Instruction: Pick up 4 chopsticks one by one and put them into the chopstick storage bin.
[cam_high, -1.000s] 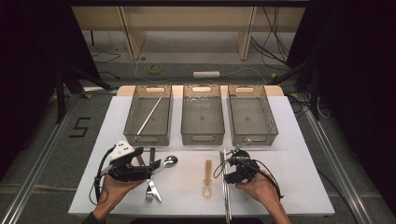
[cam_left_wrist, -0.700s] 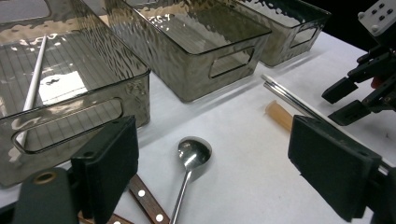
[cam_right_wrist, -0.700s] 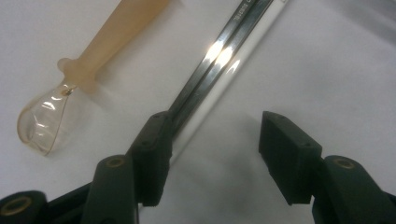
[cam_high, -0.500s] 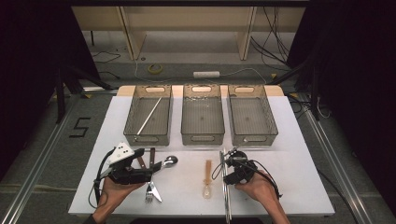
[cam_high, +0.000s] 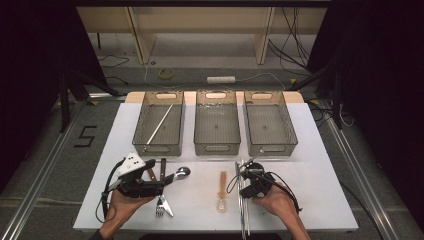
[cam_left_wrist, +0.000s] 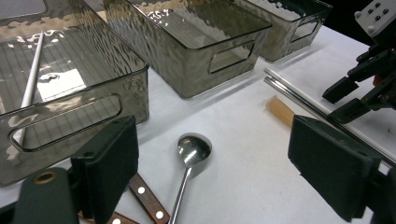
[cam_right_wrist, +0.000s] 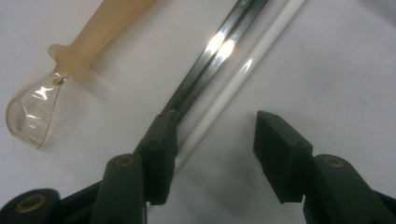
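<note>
A pair of dark metal chopsticks (cam_right_wrist: 215, 51) and a white chopstick (cam_right_wrist: 261, 44) lie side by side near the table's front. My right gripper (cam_right_wrist: 215, 121) is open and straddles them: its left jaw rests over the metal pair and the white one lies between the pads, untouched. Its jaws have just been closing. In the high view this right gripper (cam_high: 244, 182) reaches in from the right of the chopsticks (cam_high: 242, 210). My left gripper (cam_left_wrist: 217, 140) is wide open, empty, over a metal spoon (cam_left_wrist: 194, 147).
A clear-bowled spoon with a beige handle (cam_high: 221, 192) lies left of the chopsticks. A fork (cam_high: 160, 206) and a wooden-handled knife (cam_high: 163, 167) lie under the left gripper (cam_high: 167, 181). Three smoky bins (cam_high: 216, 148) stand behind; the left one holds a white chopstick (cam_high: 159, 125).
The right gripper's jaws stand a little narrower over the chopsticks. Both hands keep their places, and nothing on the table has shifted.
</note>
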